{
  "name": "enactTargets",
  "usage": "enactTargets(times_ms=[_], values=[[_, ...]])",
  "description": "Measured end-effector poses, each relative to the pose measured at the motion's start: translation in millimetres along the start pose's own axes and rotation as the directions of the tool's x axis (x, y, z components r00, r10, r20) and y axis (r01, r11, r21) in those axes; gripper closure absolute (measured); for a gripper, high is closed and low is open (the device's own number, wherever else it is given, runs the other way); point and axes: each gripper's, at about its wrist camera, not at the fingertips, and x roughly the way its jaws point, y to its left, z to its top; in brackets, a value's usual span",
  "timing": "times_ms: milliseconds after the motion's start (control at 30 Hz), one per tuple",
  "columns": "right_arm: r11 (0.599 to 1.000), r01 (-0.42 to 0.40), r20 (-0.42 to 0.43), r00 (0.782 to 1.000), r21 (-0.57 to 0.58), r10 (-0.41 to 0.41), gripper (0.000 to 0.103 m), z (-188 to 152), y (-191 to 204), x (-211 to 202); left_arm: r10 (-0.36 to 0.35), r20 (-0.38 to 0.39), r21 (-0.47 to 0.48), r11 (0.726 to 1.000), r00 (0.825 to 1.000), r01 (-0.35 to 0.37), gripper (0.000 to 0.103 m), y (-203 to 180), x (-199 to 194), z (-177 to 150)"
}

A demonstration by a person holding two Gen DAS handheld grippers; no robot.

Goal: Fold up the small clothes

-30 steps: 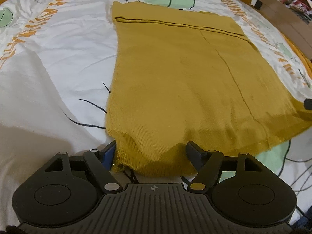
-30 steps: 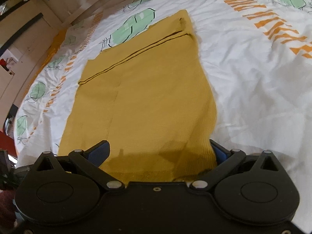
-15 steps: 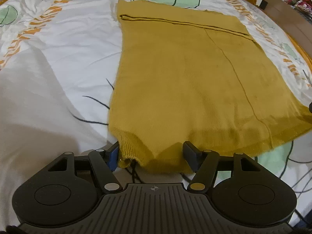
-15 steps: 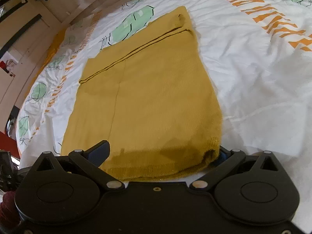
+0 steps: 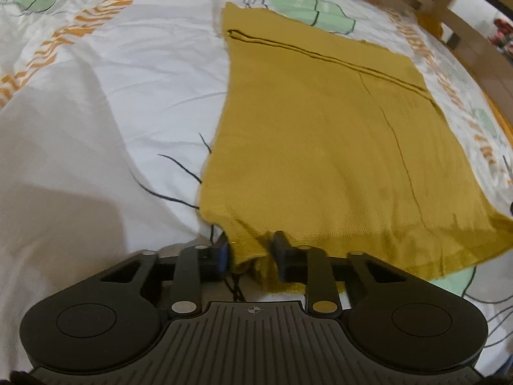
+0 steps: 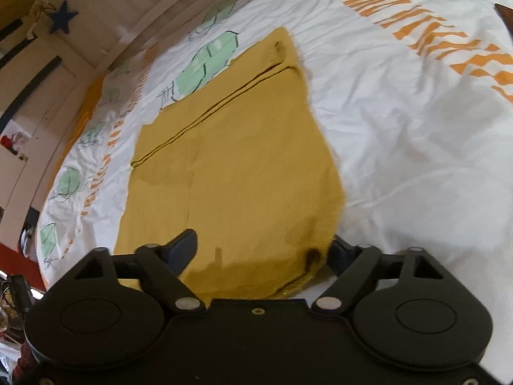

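Note:
A mustard-yellow knit garment [image 5: 320, 147] lies flat on the bed, with a dark seam line across its far end. It also shows in the right wrist view [image 6: 243, 166]. My left gripper [image 5: 250, 253] is at the garment's near left corner, its jaws closed on a bunched fold of the hem. My right gripper [image 6: 263, 253] is at the near right corner, jaws still wide, with the hem lying between them and the corner bunched against the right finger [image 6: 340, 253].
A white bedsheet [image 5: 112, 102] with orange stripes and green leaf prints covers the bed. A wooden bed frame [image 5: 461, 3] runs along the far right. A wall with a dark star [image 6: 62, 16] lies left of the bed.
My left gripper's jaws have narrowed and pinched the hem, lifting the corner a little. The right gripper has pushed forward, bunching the right corner of the hem.

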Motion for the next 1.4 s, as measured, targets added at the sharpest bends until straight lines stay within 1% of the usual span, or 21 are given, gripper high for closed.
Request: enactTargets(times_ms=[67, 100, 133, 167, 200, 233, 333, 433, 533, 733, 833, 1000, 1133, 1267, 1333, 1367, 1400], values=[[1.000, 0.029, -0.001, 1.000, -0.011, -0.029, 0.042, -1, -1, 1, -0.008, 0.005, -0.016, 1.000, 1.000, 0.008, 0.084, 2, -2, 0], [0.999, 0.039, 0.000, 0.999, -0.014, -0.039, 0.046, -2, -2, 2, -0.008, 0.008, -0.022, 1.000, 1.000, 0.009, 0.087, 3, -2, 0], [0.999, 0.047, 0.000, 0.999, -0.014, -0.047, 0.058, -2, -3, 2, -0.011, 0.012, -0.031, 0.999, 1.000, 0.011, 0.088, 4, -3, 0], [0.999, 0.051, 0.000, 0.999, -0.007, -0.051, 0.072, -3, -6, 2, -0.013, 0.014, -0.042, 0.999, 1.000, 0.014, 0.090, 5, -3, 0], [0.999, 0.050, 0.004, 0.999, 0.003, -0.050, 0.077, -4, -9, 2, -0.016, 0.019, -0.054, 0.998, 1.000, 0.017, 0.094, 6, -4, 0], [0.999, 0.043, 0.012, 0.999, 0.015, -0.044, 0.082, -4, -11, 1, -0.023, 0.029, -0.071, 0.997, 0.999, 0.025, 0.095, 8, -6, 0], [0.999, 0.006, 0.046, 0.999, 0.042, -0.008, 0.088, -3, -17, -5, -0.046, 0.055, -0.126, 0.991, 0.997, 0.053, 0.096, 13, -10, 1], [0.999, -0.026, 0.084, 0.996, 0.039, 0.022, 0.088, 3, -14, -9, -0.060, 0.075, -0.161, 0.984, 0.995, 0.072, 0.096, 15, -15, 4], [0.997, -0.072, 0.120, 0.990, 0.040, 0.067, 0.089, 12, -11, -12, -0.074, 0.117, -0.180, 0.979, 0.990, 0.095, 0.096, 15, -23, 10], [0.988, -0.146, 0.162, 0.977, 0.045, 0.138, 0.089, 34, -6, -8, -0.085, 0.219, -0.163, 0.979, 0.972, 0.123, 0.096, 10, -43, 30], [0.982, -0.183, 0.185, 0.968, 0.049, 0.171, 0.089, 48, -5, -5, -0.092, 0.256, -0.159, 0.978, 0.962, 0.136, 0.096, 9, -46, 45], [0.979, -0.203, 0.251, 0.949, 0.027, 0.190, 0.089, 78, 0, 1, -0.090, 0.296, -0.166, 0.975, 0.951, 0.144, 0.096, 9, -40, 70], [0.976, -0.218, 0.310, 0.929, 0.024, 0.200, 0.089, 107, -1, 10, -0.086, 0.344, -0.173, 0.973, 0.935, 0.153, 0.096, 10, -35, 96], [0.973, -0.228, 0.354, 0.913, 0.023, 0.205, 0.089, 138, -6, 25, -0.092, 0.373, -0.189, 0.967, 0.923, 0.173, 0.096, 13, -23, 125], [0.976, -0.218, 0.361, 0.912, 0.024, 0.195, 0.089, 151, -8, 35, -0.091, 0.382, -0.195, 0.965, 0.920, 0.176, 0.096, 13, -14, 140], [0.977, -0.214, 0.345, 0.918, 0.017, 0.196, 0.086, 157, -9, 41, -0.088, 0.381, -0.194, 0.966, 0.920, 0.173, 0.096, 12, -10, 147], [0.977, -0.214, 0.311, 0.928, -0.002, 0.204, 0.081, 162, -9, 48, -0.086, 0.379, -0.195, 0.966, 0.921, 0.170, 0.096, 12, -6, 152]])
